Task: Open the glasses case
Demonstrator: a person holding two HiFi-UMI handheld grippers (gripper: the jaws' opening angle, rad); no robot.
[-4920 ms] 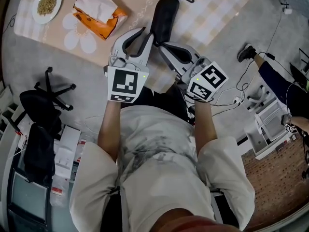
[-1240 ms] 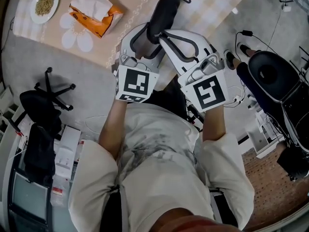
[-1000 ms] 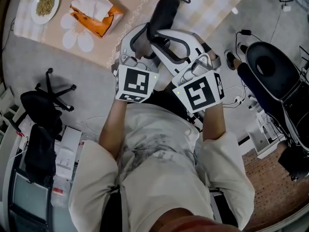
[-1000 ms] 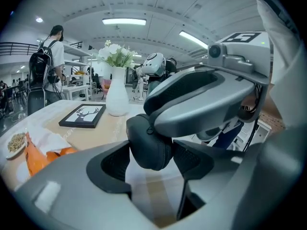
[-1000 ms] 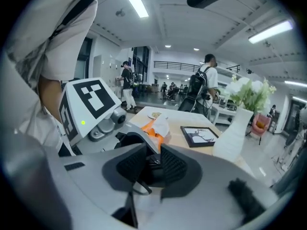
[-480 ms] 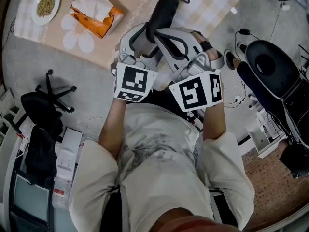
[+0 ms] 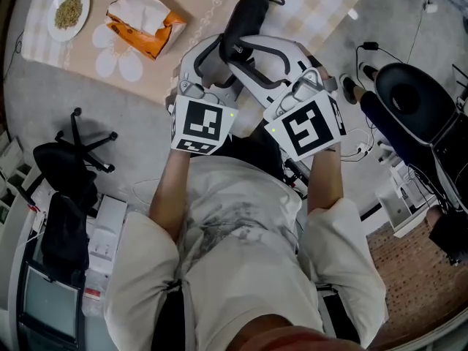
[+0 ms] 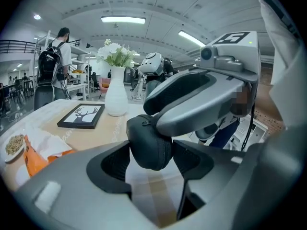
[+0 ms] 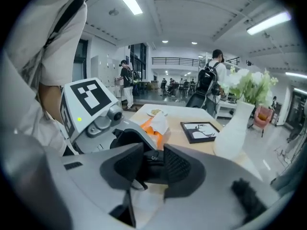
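Observation:
The black zip-up glasses case (image 7: 247, 13) lies on the checked tablecloth (image 7: 322, 6), its near end toward me. My left gripper (image 7: 221, 55) holds that end: in the left gripper view both pads press on the rounded case (image 8: 146, 135) from either side. My right gripper (image 7: 235, 50) reaches in from the right, across the left one. In the right gripper view its jaws have just been opening. The case's edge with the zip pull (image 9: 152, 158) sits between the pads of the right gripper (image 9: 152, 151), with gaps at both sides.
An orange tissue pack (image 7: 142, 20) and a plate of grain (image 7: 67, 7) lie at the table's left. A white vase (image 8: 116, 97) and a framed picture (image 8: 81, 116) stand farther back. An office chair (image 7: 69, 152) is left of me, a black stool (image 7: 406, 104) right.
Since the oldest frame the right gripper has come in over the case's near end. In the last half second its marker cube tilted slightly. The left gripper and the case have stayed put.

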